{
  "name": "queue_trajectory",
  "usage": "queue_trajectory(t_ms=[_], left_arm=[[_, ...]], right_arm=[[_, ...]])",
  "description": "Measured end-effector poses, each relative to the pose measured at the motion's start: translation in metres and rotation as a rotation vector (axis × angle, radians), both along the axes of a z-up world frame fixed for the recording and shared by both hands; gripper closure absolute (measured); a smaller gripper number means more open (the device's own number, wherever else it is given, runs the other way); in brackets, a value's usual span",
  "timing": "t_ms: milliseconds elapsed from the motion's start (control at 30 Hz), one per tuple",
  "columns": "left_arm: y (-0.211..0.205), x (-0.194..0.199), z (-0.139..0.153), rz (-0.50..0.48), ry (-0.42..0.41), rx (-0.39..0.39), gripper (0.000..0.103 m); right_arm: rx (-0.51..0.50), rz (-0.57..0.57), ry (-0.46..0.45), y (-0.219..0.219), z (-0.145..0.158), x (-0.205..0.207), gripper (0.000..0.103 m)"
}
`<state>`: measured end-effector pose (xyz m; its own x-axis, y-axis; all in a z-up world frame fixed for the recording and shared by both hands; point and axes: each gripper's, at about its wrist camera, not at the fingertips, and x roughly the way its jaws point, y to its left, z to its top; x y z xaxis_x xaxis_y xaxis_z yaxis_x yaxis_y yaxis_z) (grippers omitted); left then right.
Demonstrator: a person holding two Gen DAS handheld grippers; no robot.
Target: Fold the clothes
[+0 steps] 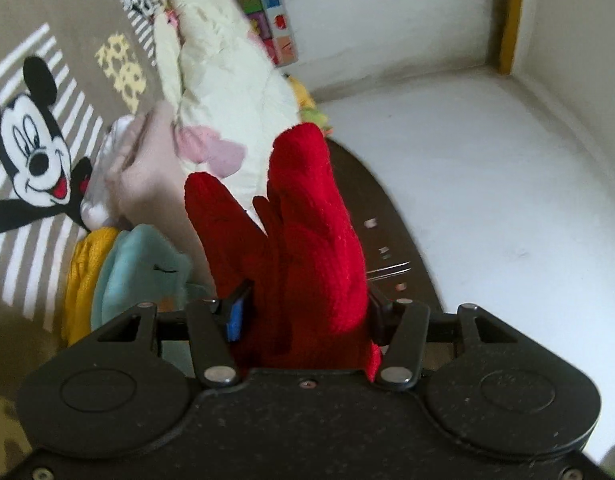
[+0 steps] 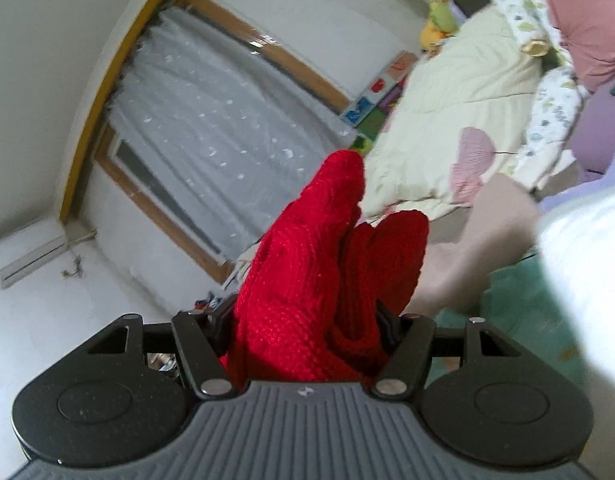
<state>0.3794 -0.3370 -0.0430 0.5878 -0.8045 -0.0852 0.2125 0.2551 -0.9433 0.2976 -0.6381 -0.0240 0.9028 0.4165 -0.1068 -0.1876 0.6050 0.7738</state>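
Note:
A red knitted garment (image 1: pixel 307 232) is bunched between the fingers of my left gripper (image 1: pixel 303 308), which is shut on it and holds it up in the air. The same red knit (image 2: pixel 319 272) fills my right gripper (image 2: pixel 307 320), also shut on it. The cloth stands up in thick folds in front of both cameras and hides the fingertips. The rest of the garment is out of view.
A pile of clothes lies below left: yellow (image 1: pixel 83 276), teal (image 1: pixel 139 268), pale pink (image 1: pixel 155 176). A cream quilt (image 1: pixel 227 80) lies on a Mickey Mouse blanket (image 1: pixel 31 152). White wall, curtained window (image 2: pixel 211 136), toy cubes (image 1: pixel 271 20).

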Motion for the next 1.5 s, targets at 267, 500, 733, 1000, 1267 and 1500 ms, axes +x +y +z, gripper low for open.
queue_trajectory(t_ms=[267, 500, 733, 1000, 1267, 1500], left_arm=[[-0.019, 0.017, -0.036, -0.057, 0.028, 0.263, 0.042], [-0.012, 0.002, -0.005, -0.025, -0.206, 0.358, 0.043], [-0.011, -0.004, -0.027, -0.060, -0.135, 0.407, 0.044], [0.063, -0.072, -0.002, -0.034, -0.199, 0.540, 0.023], [0.178, -0.167, 0.013, 0.075, -0.218, 0.781, 0.008], [0.276, -0.241, 0.034, 0.242, -0.131, 0.940, 0.000]], right_arm=[[-0.529, -0.326, 0.112, 0.018, 0.006, -0.001, 0.031], [-0.641, -0.274, -0.019, 0.049, 0.002, -0.005, 0.033], [-0.633, -0.288, 0.227, 0.035, -0.040, 0.034, 0.036], [-0.535, -0.283, 0.178, 0.041, -0.014, -0.002, 0.032], [-0.526, -0.179, 0.116, 0.134, 0.004, -0.100, 0.009], [-0.501, -0.037, 0.129, 0.246, 0.008, -0.173, 0.000]])
